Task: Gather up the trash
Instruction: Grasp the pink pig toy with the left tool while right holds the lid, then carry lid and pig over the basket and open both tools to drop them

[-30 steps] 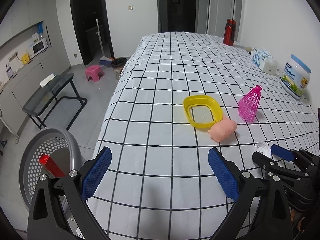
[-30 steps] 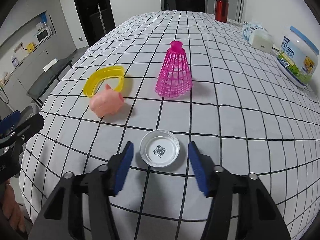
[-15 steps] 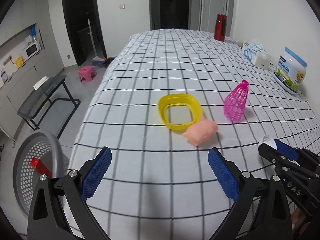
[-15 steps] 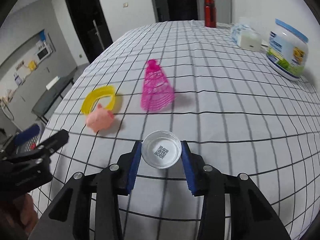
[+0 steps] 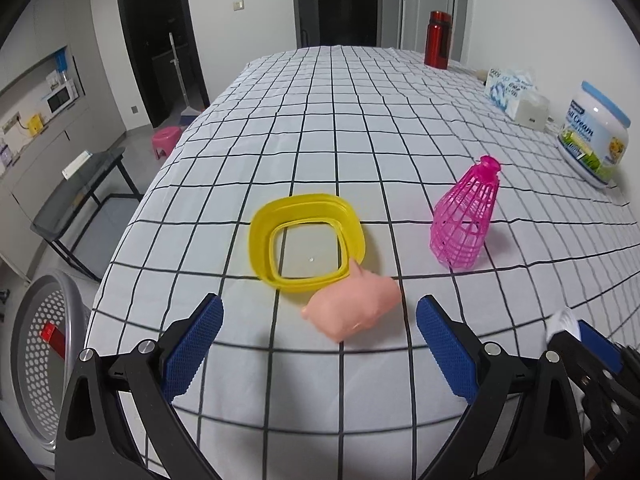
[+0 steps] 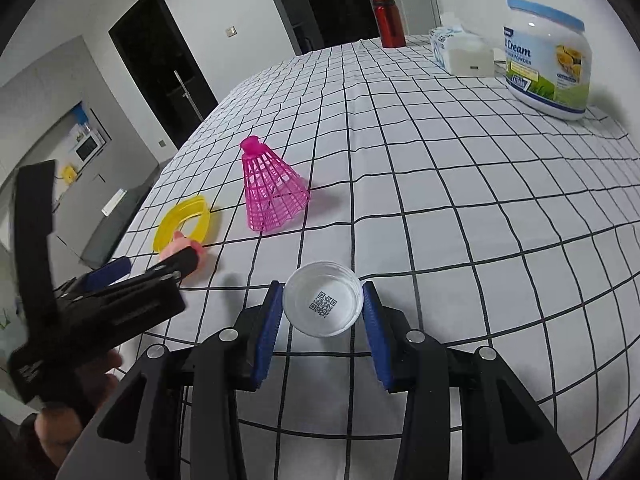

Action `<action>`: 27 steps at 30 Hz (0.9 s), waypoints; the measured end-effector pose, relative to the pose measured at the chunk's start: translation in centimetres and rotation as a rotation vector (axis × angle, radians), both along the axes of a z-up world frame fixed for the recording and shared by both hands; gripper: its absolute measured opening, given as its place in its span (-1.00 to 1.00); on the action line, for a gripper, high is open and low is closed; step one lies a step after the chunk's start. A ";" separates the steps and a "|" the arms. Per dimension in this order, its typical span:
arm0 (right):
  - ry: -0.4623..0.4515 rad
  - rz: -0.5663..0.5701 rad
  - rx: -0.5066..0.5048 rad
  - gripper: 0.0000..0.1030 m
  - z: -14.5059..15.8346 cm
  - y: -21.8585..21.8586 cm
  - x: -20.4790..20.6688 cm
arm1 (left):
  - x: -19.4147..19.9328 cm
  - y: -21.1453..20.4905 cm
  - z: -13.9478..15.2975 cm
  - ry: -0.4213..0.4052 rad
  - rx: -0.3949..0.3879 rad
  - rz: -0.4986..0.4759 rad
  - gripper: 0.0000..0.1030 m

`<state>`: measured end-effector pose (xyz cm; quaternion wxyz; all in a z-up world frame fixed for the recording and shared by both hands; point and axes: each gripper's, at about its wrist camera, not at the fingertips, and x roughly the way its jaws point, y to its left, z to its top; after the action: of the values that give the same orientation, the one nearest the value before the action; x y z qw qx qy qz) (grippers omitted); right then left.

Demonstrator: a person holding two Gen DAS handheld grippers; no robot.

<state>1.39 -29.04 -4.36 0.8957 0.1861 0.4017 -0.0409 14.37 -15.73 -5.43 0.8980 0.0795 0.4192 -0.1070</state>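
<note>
Two grippers share the work. At the far lower left of the left wrist view a grey perforated basket (image 5: 38, 356) stands on the floor beside the table, with a red item (image 5: 52, 336) already inside; I take this as the trash bin. Moving right, the left gripper (image 5: 318, 344) fills the bottom of that frame with its blue pads (image 5: 192, 344) wide apart and nothing between them, aimed at a pink pig toy (image 5: 354, 306) at lower centre. The toy leans against a yellow square ring (image 5: 306, 236) on the checked tablecloth (image 5: 360, 120). Right of these stands a pink mesh cone (image 5: 466, 226), upright on its wide end. At the upper right of the frame sit a tissue pack (image 5: 508, 90) and a cream jar (image 5: 596, 134), well apart from the scattered pieces.

In the right wrist view, bottom centre, the right gripper (image 6: 322, 310) is clamped on a white cap (image 6: 322, 306) with a printed code inside, one pad pressing each side of its rim.

Judging from this, the step in hand is carrying the cap off while the left lines up on the pig. Next the cap needs moving leftward past the table edge and dropping over the basket; the left must close gently on the soft toy without dragging the ring along.
</note>
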 end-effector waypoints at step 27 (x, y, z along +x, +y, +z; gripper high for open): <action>-0.030 0.071 0.007 -0.24 1.5 3.3 -1.1 | -4.8 6.1 3.6 -0.095 -0.014 0.041 0.02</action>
<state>0.32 -25.75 -2.84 0.9018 0.1754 0.3949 -0.0049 9.57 -9.66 -1.80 0.9195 0.0697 0.3768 -0.0873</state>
